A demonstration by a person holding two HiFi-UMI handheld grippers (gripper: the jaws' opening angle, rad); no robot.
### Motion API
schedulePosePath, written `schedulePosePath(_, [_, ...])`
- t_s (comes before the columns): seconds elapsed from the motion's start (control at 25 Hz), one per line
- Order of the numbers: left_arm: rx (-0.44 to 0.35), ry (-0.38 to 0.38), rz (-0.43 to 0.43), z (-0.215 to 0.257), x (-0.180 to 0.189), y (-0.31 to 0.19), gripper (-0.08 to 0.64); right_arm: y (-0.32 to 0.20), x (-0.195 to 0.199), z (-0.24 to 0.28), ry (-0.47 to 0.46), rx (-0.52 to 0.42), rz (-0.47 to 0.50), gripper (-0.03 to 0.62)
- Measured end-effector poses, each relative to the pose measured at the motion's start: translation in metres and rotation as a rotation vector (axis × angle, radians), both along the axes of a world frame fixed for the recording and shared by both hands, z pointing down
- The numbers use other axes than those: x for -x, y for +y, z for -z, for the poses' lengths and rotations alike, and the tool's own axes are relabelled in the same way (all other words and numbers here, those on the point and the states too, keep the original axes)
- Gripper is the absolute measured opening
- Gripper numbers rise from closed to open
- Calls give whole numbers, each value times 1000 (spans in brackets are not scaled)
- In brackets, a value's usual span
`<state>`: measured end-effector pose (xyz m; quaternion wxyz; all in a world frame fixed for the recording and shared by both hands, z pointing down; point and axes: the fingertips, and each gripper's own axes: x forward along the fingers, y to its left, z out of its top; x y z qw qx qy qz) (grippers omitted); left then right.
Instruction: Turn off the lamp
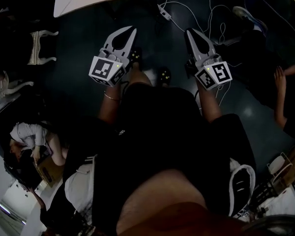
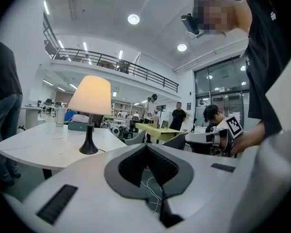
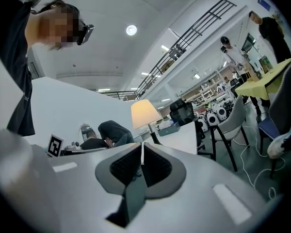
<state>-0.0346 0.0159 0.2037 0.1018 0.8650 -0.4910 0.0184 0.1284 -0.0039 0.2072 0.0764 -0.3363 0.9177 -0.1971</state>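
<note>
Yellow light fills the shade of the lamp (image 2: 90, 96), which is on and stands upright on its slim black foot on a white table (image 2: 34, 147), at the left of the left gripper view. A thin cord leaves the foot along the tabletop, and a teal box (image 2: 80, 125) lies just behind the lamp. In that view the left gripper (image 2: 146, 146) sits low in the centre of the frame with its fingers brought together at the tips. Nothing is held between them, and only a white cable on the floor shows through the hollow between the pads. The lamp is up and to the left of those tips, well apart from them. In the right gripper view the right gripper (image 3: 142, 144) also has its fingers pressed together and empty. There the lamp sits just above the fingertips near the middle of the frame, set further back on the table. From the head view both grippers are held side by side over a dark floor (image 1: 83, 38), pointing toward the top of the frame, where the pale table edge shows. White cables and a power strip (image 1: 164, 12) lie on the floor between them and the table. Other people stand and sit in the background of the hall.
</note>
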Motion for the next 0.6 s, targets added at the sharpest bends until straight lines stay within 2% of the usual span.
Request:
schedulePosePath(0.36, [62, -29, -74, -37, 36, -52, 8, -42, 61, -36, 106, 10, -40, 2])
schedulePosePath(0.6, [94, -3, -80, -72, 44, -78, 7, -67, 87, -78, 180, 49, -30, 3])
